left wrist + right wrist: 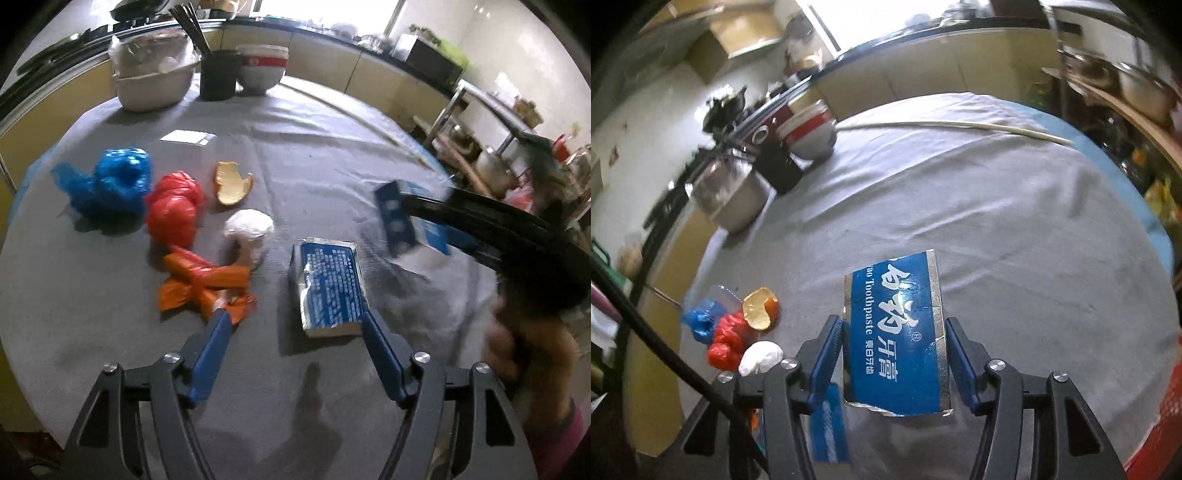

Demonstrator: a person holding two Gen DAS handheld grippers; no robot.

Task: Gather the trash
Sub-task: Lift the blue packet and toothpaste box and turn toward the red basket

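Note:
My right gripper (894,328) is shut on a blue toothpaste box (895,332) and holds it above the grey table; the same box shows blurred in the left wrist view (402,221). My left gripper (295,317) is open and low over the table. A second blue box (327,286) lies flat by its right finger; an orange wrapper (201,282) lies by its left finger. Further off lie a white wad (249,230), a red bag (173,210), a blue bag (114,182) and an orange peel (231,182).
At the table's far edge stand a metal basin (153,83), a black chopstick holder (218,74) and stacked bowls (262,68). A small clear packet (188,137) lies on the grey cloth (332,147). A red rim (1160,424) shows at the right wrist view's lower right.

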